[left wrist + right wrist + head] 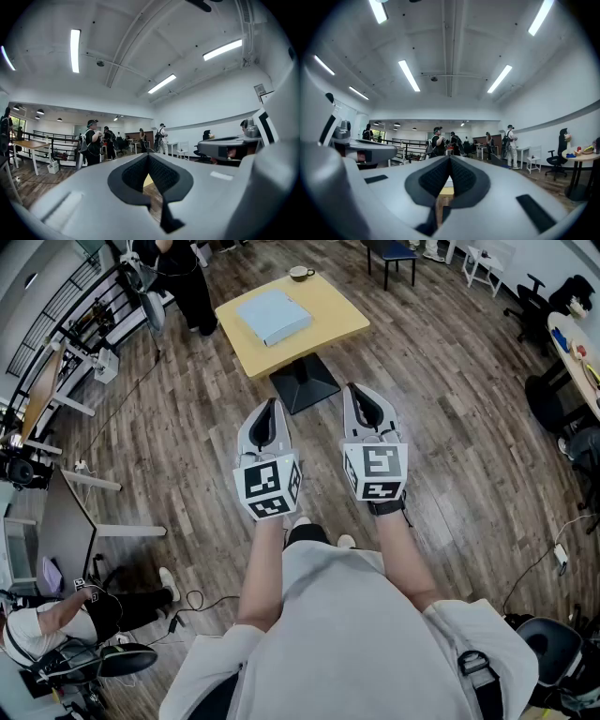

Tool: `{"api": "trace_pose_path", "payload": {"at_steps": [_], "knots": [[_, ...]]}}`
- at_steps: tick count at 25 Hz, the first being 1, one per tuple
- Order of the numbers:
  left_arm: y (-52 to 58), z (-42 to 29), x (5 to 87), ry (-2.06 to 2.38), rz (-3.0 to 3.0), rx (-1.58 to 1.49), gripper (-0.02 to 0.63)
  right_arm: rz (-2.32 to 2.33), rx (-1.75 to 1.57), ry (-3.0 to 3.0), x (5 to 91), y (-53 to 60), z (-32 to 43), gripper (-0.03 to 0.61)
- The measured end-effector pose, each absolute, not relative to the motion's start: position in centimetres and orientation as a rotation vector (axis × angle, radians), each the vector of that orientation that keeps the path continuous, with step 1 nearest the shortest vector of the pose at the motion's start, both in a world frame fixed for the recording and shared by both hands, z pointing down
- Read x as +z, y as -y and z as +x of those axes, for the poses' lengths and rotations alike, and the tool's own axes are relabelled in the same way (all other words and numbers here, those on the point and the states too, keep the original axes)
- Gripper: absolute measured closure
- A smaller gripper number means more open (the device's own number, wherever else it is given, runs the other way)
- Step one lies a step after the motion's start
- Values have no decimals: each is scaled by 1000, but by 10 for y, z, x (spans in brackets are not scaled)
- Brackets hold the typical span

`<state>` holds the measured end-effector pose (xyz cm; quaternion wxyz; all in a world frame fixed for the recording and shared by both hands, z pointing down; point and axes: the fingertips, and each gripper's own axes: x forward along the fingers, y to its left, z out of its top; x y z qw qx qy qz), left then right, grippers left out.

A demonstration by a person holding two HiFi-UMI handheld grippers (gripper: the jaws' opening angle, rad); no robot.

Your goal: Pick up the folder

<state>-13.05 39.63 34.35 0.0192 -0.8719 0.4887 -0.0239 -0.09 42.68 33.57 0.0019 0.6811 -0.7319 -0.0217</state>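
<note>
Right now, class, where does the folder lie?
In the head view, the folder lies flat on the yellow table, top centre, with a cup just beyond it.

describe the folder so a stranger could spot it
A yellow table on a black pedestal stands top centre in the head view. The folder lies near its middle: pale blue and rectangular, unlike the round cup at the table's far corner.

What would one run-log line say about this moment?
stage: pre-grasp | left gripper: shut, empty | right gripper: shut, empty | folder: flat on table, untouched

Matt pale-blue folder [273, 315]; smooth wooden table [333, 306]; glossy plank floor [450, 381]
</note>
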Motion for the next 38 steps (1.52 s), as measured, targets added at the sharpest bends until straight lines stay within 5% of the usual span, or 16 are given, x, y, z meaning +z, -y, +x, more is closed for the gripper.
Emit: {"api": "trace_pose_path", "payload": {"at_steps": [38], "knots": [[127,-115,375,-1870,-2607,38,604,1391,-8,2720,378,134,-33,574]]}}
